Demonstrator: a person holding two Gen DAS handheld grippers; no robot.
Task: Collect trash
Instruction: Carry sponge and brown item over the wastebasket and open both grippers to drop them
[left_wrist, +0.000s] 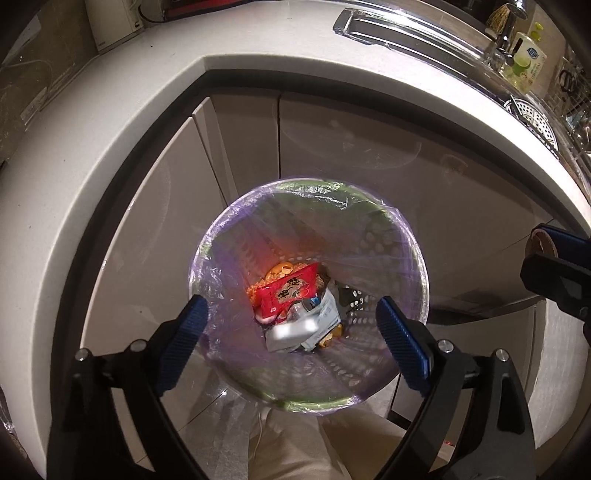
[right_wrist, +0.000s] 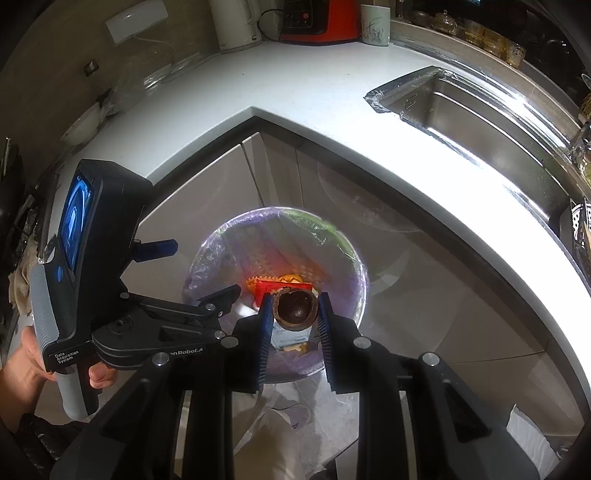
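The left gripper (left_wrist: 291, 321) points steeply down with jaws wide apart and empty; the right gripper (right_wrist: 294, 309) clamps a brown shell (right_wrist: 295, 308).

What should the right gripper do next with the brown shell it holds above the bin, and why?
Probably open the right gripper and let go: the brown shell sits between its pads directly over the lined bin, and the left gripper is open and empty.
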